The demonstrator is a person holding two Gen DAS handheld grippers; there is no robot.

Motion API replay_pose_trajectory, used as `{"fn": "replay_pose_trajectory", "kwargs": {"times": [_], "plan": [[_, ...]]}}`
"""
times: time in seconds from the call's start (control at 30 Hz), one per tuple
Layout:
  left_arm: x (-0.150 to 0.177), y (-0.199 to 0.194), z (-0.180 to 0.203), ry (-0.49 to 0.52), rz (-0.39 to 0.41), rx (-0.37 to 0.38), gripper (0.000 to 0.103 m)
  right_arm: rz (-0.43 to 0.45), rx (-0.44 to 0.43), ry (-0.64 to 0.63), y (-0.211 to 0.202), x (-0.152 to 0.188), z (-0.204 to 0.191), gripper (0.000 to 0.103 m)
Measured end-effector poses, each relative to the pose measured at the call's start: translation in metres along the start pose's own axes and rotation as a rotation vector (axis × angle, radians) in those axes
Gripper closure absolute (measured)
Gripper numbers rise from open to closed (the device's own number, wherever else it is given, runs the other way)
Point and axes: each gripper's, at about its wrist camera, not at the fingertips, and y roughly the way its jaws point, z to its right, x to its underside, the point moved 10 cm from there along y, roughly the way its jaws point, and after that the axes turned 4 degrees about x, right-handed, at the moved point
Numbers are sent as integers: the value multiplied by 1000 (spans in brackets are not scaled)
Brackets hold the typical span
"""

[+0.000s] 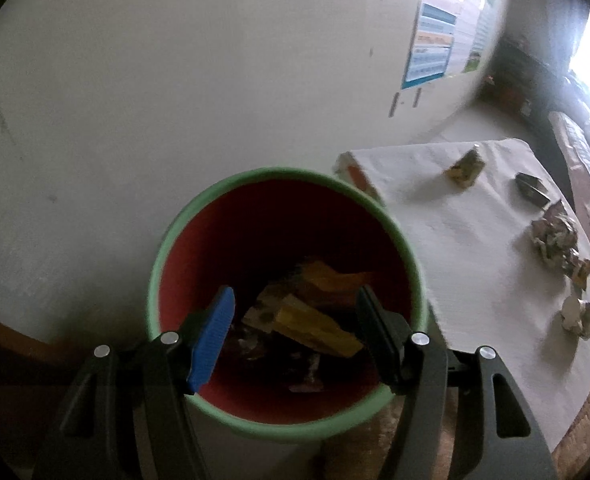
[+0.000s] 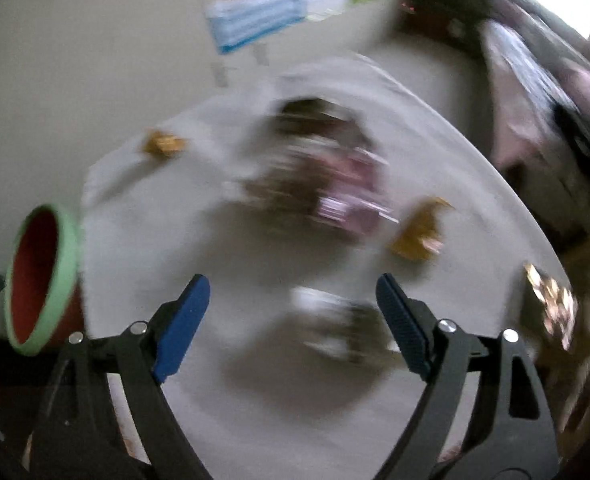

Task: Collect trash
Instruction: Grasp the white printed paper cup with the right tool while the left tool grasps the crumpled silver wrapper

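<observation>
- A white-covered table [image 2: 255, 420] carries the trash not yet collected; it spreads directly below and ahead of the right gripper [image 2: 293, 322], while in the left wrist view it lies off to the right of the bin.
- The bin [image 1: 167, 240], red inside with a pale green rim, stands at the table's left edge. The left gripper [image 1: 295, 332] hangs over its mouth with its jaws spread wide and nothing between them.
- Inside the bin, yellow and orange wrappers [image 1: 315, 326] already lie heaped at the bottom, so part of the job appears done.
- Toward the middle of the table a blurred pink-and-dark pile [image 2: 335, 188] lies ahead of the right gripper, well beyond its tips.
- A crumpled white-and-dark scrap [image 2: 343, 328] on the table sits nearest, just ahead of the right gripper and roughly centred in the gap; its long axis appears to run across that gap, though motion blur hides its outline.
- The right gripper stands wide open and empty. It is judged the nearer tool for this scrap, since the left one is over the bin at the table's far left.
- An orange wrapper [image 2: 415, 232] lies on the table to the right of that scrap and farther off.
- A small tan piece [image 2: 163, 144] rests near the table's far left edge, beyond the bin.
</observation>
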Motion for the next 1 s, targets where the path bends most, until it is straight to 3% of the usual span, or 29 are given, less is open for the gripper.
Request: {"fn": "replay_pose_trajectory", "kwargs": {"times": [0.13, 0.37, 0.47, 0.57, 0.73, 0.87, 1.0], "plan": [[-5, -3, 20, 35, 6, 22, 43, -82, 2, 89, 17, 23, 37, 12], [-7, -12, 57, 103, 13, 60, 42, -143, -18, 119, 46, 47, 37, 8], [-8, -15, 73, 128, 17, 76, 42, -122, -50, 137, 46, 46, 34, 22], [-9, -15, 92, 150, 15, 102, 42, -99, -62, 113, 37, 44, 32, 23], [-26, -12, 153, 210, 41, 194, 42, -50, -112, 95, 9, 45, 26, 23], [-41, -6, 223, 282, 84, 298, 42, -24, -133, 91, -6, 52, 25, 23], [-41, 15, 283, 343, 63, 370, 42, -24, -176, 111, -16, 61, 26, 23]]}}
